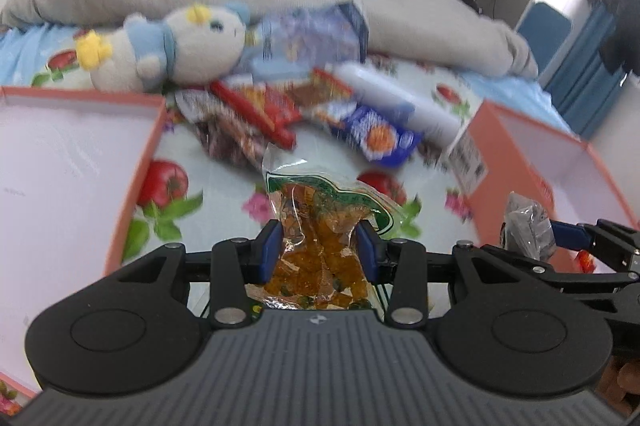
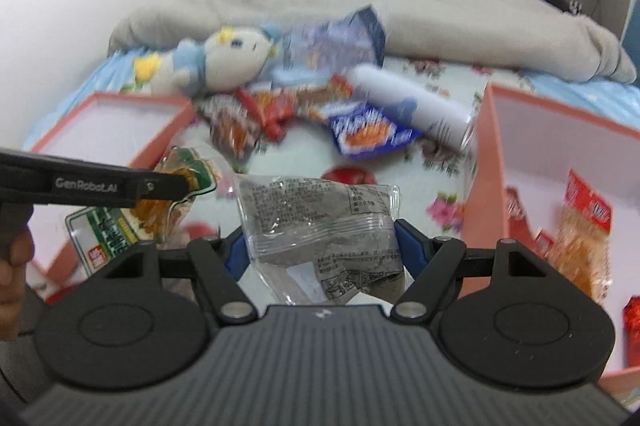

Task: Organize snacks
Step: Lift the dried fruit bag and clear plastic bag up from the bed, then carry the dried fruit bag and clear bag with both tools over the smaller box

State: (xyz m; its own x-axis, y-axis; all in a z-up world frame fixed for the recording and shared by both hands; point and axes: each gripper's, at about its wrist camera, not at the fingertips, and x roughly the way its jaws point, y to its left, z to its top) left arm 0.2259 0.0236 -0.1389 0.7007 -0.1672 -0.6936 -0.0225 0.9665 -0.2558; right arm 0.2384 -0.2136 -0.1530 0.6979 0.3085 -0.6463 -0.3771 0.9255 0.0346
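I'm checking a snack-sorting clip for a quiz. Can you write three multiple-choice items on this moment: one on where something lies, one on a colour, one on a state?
1. Where does the plush toy lie?
A. inside the right box
B. on the bed behind the snack pile
C. in the left gripper

2. What colour are the outer walls of the left box and the right box?
A. salmon pink
B. green
C. black

3. What is the right gripper doing?
A. standing empty
B. closed on the white bottle
C. closed on a clear packet with grey contents

Answers:
1. B, it rests by the grey blanket, past the snack pile.
2. A, both rims show pink in both views.
3. C, the grey packet sits between its blue pads, while the left gripper holds the orange snack bag.
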